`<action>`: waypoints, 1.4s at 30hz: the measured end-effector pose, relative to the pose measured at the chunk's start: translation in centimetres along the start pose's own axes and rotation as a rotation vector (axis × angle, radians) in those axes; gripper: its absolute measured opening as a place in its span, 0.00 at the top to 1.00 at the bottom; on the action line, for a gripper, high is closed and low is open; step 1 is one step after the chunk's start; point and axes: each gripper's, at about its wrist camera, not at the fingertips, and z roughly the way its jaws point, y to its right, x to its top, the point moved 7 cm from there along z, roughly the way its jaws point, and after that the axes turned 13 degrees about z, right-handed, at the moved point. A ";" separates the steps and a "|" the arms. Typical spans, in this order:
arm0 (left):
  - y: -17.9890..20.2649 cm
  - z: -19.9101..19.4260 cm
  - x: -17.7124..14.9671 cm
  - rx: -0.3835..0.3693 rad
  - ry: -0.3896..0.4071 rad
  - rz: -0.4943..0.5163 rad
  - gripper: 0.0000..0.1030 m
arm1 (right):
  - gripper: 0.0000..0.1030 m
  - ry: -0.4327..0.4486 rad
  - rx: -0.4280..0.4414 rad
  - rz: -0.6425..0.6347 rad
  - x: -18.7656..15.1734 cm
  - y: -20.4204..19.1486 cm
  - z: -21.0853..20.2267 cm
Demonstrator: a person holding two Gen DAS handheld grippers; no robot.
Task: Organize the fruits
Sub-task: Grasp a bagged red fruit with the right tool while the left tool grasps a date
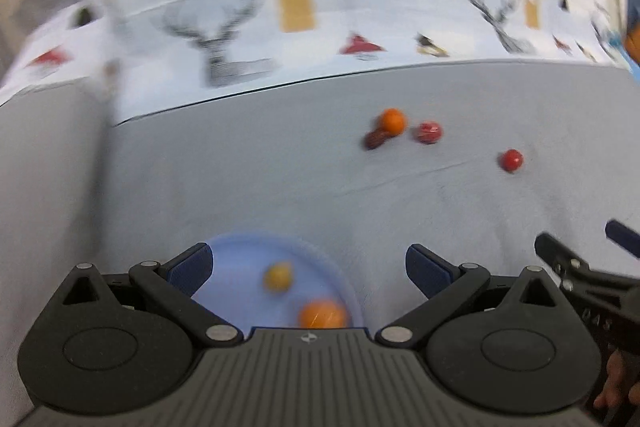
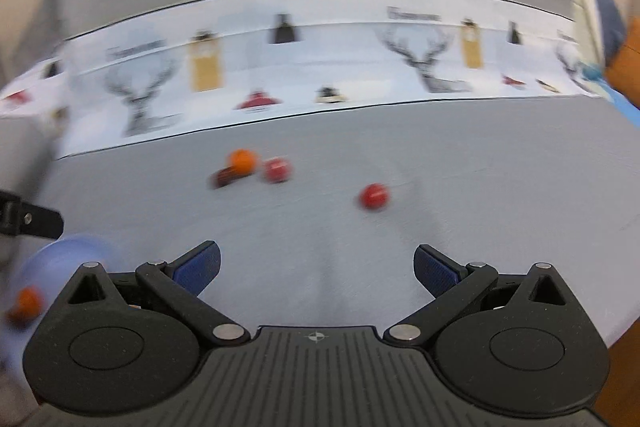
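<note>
Table cover: matt grey cloth, creased
Plate: smooth pale-blue plastic
Gripper body: matt black ribbed plastic
Pivot pins: bright metal

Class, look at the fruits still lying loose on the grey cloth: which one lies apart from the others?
The small red fruit on the right. The orange, dark fruit and other red fruit cluster together to its left.

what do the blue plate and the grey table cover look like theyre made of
Plate: probably plastic, with a smooth matte pale blue surface, uniform colour and a thin raised rim; blur leaves it open. Table cover: looks like cloth, matte grey, with soft creases running across it and no shine. Gripper pads: seemingly dark blue rubber or textured plastic.
</note>
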 end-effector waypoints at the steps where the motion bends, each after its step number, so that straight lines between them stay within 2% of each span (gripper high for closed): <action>1: 0.6 1.8 1.1 -0.008 0.000 0.024 0.00 | 0.01 0.006 -0.025 0.012 0.5 0.8 1.6; 5: 2.4 8.9 4.9 -0.007 -0.021 0.108 0.00 | 0.01 0.016 -0.072 0.047 1.5 2.8 7.5; 11: 3.3 16.9 8.6 -0.028 -0.051 0.123 0.00 | 0.01 0.004 -0.134 0.071 2.7 4.6 15.4; 15: 3.1 20.8 9.8 0.005 -0.083 0.139 0.00 | 0.01 -0.015 -0.158 0.045 2.4 4.9 18.7; 20: 2.4 22.2 10.3 -0.035 -0.069 0.089 0.00 | 0.01 0.027 -0.149 0.030 1.9 5.0 19.3; 21: 2.4 22.1 10.3 -0.043 -0.062 0.089 0.03 | 0.02 0.024 -0.144 0.036 1.9 5.1 19.3; 22: 2.7 21.8 10.4 -0.074 -0.048 0.095 0.17 | 0.22 0.017 -0.137 0.041 2.0 5.1 19.2; 23: 3.1 21.3 10.4 -0.120 -0.034 0.098 0.47 | 0.42 0.019 -0.113 0.047 2.2 4.8 18.9; 24: 3.5 20.8 10.5 -0.146 -0.030 0.107 0.68 | 0.70 0.029 -0.087 0.041 2.4 4.4 18.5; 25: 3.8 20.4 10.6 -0.137 -0.042 0.121 0.77 | 0.70 0.017 -0.074 0.034 2.5 4.1 18.2; 27: 4.0 19.4 10.7 -0.116 -0.036 0.129 0.77 | 0.70 0.002 -0.080 0.052 2.5 4.2 18.0; 30: 3.9 16.9 10.4 -0.134 -0.041 0.100 0.77 | 0.70 -0.045 -0.083 0.097 2.8 4.4 17.0; 35: 3.6 10.8 8.6 -0.125 -0.046 0.098 0.77 | 0.70 -0.093 0.013 0.101 3.2 2.8 12.3; 42: 2.3 1.6 3.0 -0.062 -0.079 0.060 0.77 | 0.70 -0.176 0.182 0.068 1.8 -1.0 3.1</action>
